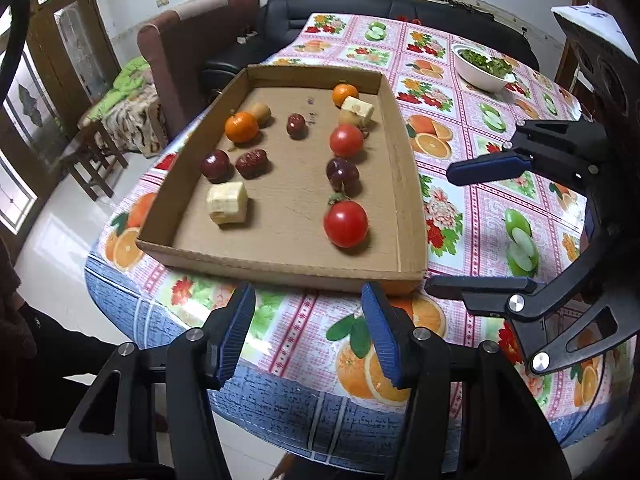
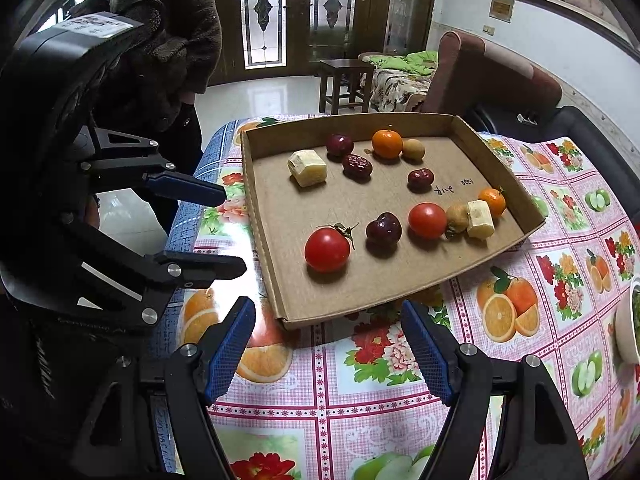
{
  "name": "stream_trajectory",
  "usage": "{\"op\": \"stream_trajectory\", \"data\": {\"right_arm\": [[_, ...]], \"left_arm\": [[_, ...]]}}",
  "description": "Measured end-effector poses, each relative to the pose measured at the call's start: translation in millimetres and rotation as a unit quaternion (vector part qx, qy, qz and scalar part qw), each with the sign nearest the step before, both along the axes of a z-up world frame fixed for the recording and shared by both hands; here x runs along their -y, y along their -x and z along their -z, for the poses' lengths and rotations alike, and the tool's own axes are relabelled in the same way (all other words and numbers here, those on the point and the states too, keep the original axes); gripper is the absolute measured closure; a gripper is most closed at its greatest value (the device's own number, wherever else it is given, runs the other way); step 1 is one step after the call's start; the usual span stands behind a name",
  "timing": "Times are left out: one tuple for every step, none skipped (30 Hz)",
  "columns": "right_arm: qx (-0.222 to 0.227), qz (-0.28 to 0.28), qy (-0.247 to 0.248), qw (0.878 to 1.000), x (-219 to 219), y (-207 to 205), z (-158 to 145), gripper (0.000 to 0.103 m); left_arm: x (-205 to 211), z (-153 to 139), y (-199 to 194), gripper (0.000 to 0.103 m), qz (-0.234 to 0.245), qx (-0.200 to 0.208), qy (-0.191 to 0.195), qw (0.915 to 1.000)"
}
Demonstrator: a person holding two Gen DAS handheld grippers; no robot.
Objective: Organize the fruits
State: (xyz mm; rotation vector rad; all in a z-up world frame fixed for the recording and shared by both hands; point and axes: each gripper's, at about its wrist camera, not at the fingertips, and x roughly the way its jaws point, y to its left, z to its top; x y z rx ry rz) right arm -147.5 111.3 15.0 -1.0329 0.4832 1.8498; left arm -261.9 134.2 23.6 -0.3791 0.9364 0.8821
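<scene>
A shallow cardboard tray (image 1: 404,184) (image 2: 256,216) lies on the table with several fruits in two loose rows. Nearest me is a red tomato (image 1: 345,223) (image 2: 327,249), then a dark plum (image 1: 342,172) (image 2: 383,228) and a second tomato (image 1: 346,141) (image 2: 427,220). A pale banana chunk (image 1: 227,203) (image 2: 307,167), a wrinkled red date (image 1: 251,163) (image 2: 357,166) and an orange mandarin (image 1: 241,127) (image 2: 387,143) lie in the other row. My left gripper (image 1: 308,336) hangs open before the tray's near wall, empty. My right gripper (image 2: 332,348) is open too, short of the tray's corner, holding nothing.
A fruit-print cloth (image 1: 472,208) (image 2: 360,400) covers the table. A white bowl of greens (image 1: 483,67) stands at the far right. A person in a dark fleece coat (image 2: 168,40) stands beyond the table's edge. Armchairs (image 1: 192,52) and a stool (image 2: 346,84) lie behind.
</scene>
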Motion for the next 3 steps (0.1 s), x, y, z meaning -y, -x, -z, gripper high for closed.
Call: {"op": "stream_trajectory", "data": {"right_arm": [[0.000,0.000,0.000,1.000,-0.1,0.7,0.1,0.027],[-0.001,0.000,0.000,1.000,-0.3,1.0,0.4,0.027],[-0.001,0.001,0.001,1.000,-0.2,1.2,0.7,0.027]], "left_arm": [[0.4,-0.8,-0.3,0.048,0.000,-0.001,-0.004,1.0000],[0.5,-1.3,-0.6,0.048,0.001,-0.001,-0.004,1.0000],[0.4,-1.6,-1.3,0.048,0.003,0.000,0.000,1.0000]]}}
